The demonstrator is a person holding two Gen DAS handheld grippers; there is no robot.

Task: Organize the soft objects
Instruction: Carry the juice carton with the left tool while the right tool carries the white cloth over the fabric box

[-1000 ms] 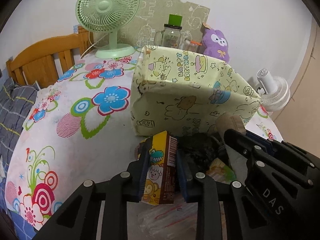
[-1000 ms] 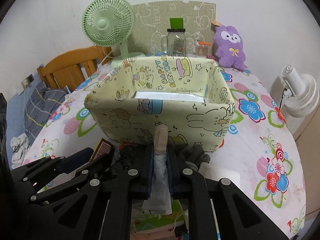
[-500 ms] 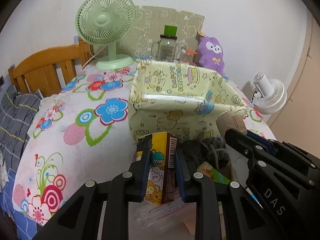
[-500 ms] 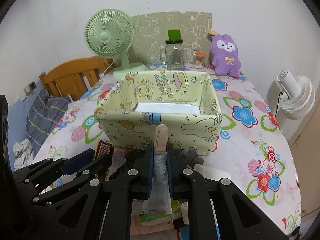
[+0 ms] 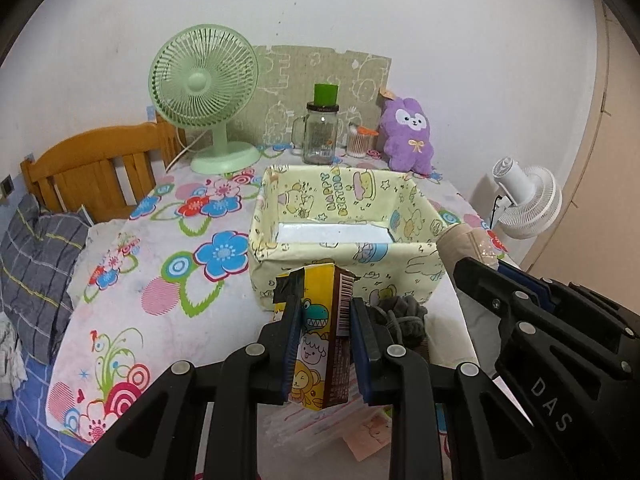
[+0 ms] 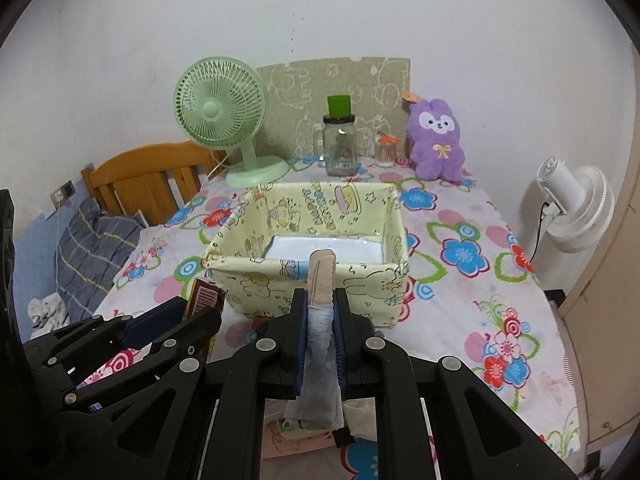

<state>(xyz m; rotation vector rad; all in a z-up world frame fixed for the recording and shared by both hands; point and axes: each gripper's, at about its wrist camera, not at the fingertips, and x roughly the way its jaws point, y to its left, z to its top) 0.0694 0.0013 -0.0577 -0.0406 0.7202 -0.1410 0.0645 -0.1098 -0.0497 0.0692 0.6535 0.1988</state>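
My left gripper [image 5: 325,307] is shut on a yellow cartoon-printed carton [image 5: 320,320] with a brown barcode side, held upright above the table. My right gripper [image 6: 321,302] is shut on a beige rolled cloth in clear wrap [image 6: 320,292]; the same bundle [image 5: 460,242] shows at the right of the left wrist view. A yellow fabric bin [image 5: 340,236] [image 6: 308,248] with cartoon print stands open just beyond both grippers, its white floor bare. Grey knitted items [image 5: 404,316] lie on the table below, in front of the bin. The left gripper [image 6: 180,312] appears at the lower left of the right wrist view.
A flowered cloth covers the table [image 6: 480,280]. At the back stand a green fan [image 6: 224,120], a glass jar [image 6: 340,148] and a purple plush [image 6: 436,140]. A white fan [image 6: 572,204] is off the right edge, a wooden bed frame [image 5: 96,168] at the left. Flat packets [image 5: 320,424] lie below.
Both grippers have risen with their loads, and the view looks down into the bin, showing its white floor. The bin itself has not moved.
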